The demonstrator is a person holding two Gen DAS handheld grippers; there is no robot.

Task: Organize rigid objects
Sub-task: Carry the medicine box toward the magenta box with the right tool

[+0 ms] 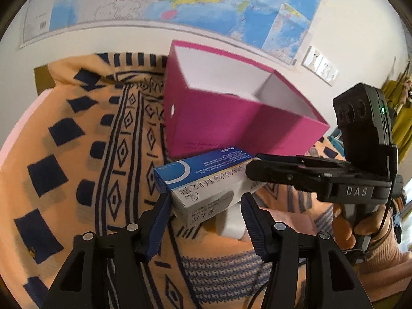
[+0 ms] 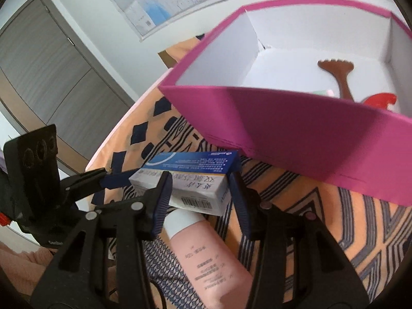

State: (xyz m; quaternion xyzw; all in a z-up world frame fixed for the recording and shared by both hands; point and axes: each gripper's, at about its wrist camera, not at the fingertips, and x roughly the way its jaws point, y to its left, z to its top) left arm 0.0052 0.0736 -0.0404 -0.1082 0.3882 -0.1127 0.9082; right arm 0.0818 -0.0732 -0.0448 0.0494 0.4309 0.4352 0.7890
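— Where is the carton [image 1: 203, 180] now?

— On the patterned cloth [image 1: 77, 154], just in front of the near wall of the pink box [image 1: 219, 118], which stands at the cloth's far edge by the wall. The carton lies tilted, propped on the white cap [image 2: 180, 219] of a pink tube [image 2: 206, 252].

— And the tongs?

— The right gripper [image 2: 200, 177] grasps the carton, one pad on its long face, the other at its end. The left gripper [image 1: 206, 197] straddles the carton, one finger at its near corner; I cannot tell whether it clamps.

— Anything in the box?

— A brown wooden tool [image 2: 340, 77] and a red thing [image 2: 381, 100] on its floor.
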